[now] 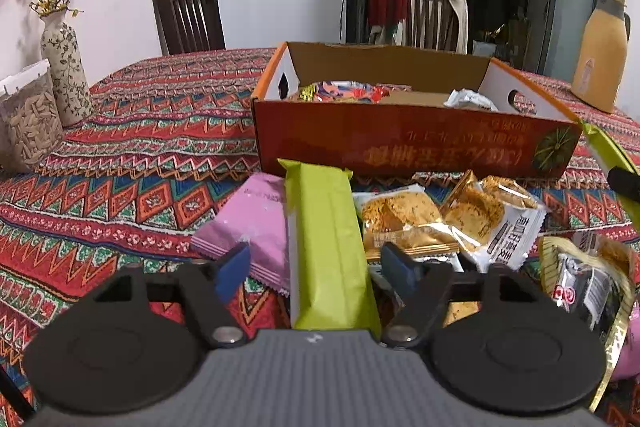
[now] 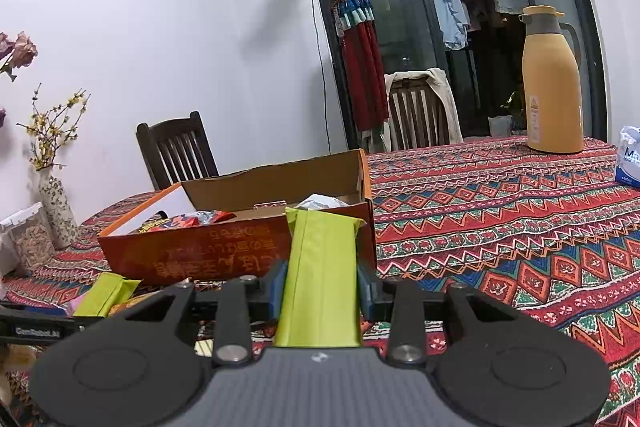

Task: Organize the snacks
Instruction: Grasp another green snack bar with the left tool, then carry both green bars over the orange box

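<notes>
A long green snack packet lies on the patterned tablecloth, pointing at the orange cardboard box. My left gripper stands open astride it; the left pad is well clear of the wrapper and the right pad is close beside it. Around it lie a pink packet, clear-wrapped biscuit packets and a black and gold packet. My right gripper is shut on a second green packet, held upright in front of the box, which holds a few wrapped snacks.
A flowered vase and a clear jar of seeds stand at the table's left. A yellow thermos jug and a tissue pack are at the far right. Dark wooden chairs stand behind the table.
</notes>
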A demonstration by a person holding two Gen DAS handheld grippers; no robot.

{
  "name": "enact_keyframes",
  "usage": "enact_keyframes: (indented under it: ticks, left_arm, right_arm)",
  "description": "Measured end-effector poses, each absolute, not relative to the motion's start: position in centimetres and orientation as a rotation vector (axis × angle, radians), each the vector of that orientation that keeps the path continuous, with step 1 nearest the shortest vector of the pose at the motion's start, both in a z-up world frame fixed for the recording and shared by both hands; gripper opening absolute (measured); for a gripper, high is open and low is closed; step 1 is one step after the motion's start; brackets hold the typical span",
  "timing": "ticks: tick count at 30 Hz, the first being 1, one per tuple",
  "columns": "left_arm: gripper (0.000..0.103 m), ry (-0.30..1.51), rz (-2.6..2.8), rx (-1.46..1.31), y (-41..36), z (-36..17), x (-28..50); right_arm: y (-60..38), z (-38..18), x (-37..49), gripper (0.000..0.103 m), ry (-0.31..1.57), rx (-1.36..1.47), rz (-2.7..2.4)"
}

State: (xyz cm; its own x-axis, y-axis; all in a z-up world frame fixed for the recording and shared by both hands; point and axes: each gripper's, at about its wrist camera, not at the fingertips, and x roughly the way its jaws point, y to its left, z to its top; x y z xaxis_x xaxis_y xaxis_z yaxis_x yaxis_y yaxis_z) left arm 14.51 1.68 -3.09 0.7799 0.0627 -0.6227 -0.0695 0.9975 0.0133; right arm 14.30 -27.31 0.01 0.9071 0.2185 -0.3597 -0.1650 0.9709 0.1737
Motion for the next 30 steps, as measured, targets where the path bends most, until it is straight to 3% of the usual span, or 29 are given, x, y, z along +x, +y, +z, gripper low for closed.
enact_keyframes:
  ticks: [3, 14, 15, 30]
  left_arm:
    - [0.040, 0.675, 0.074, 0.001, 1.5, -3.2, 14.4]
    - [0.039, 0.604, 0.061, -0.003, 1.9, -1.6, 13.3]
    - [0.033, 0.596, 0.061, -0.006, 2.1, -1.4, 13.2]
    - [0.034, 0.509, 0.018, -0.038, 2.9, 1.1, 12.3]
  right_arm:
    - [-27.3, 0.0, 14.2, 0.035, 0.384, 0.138, 0.200]
    - [-26.7, 0.1, 14.2, 0.035, 0.381, 0.122, 0.201]
    - [-26.7, 0.1, 14.2, 0.035, 0.382, 0.122, 0.200]
    - [-26.8, 1.1, 14.1, 0.035, 0.360, 0.120, 0.176]
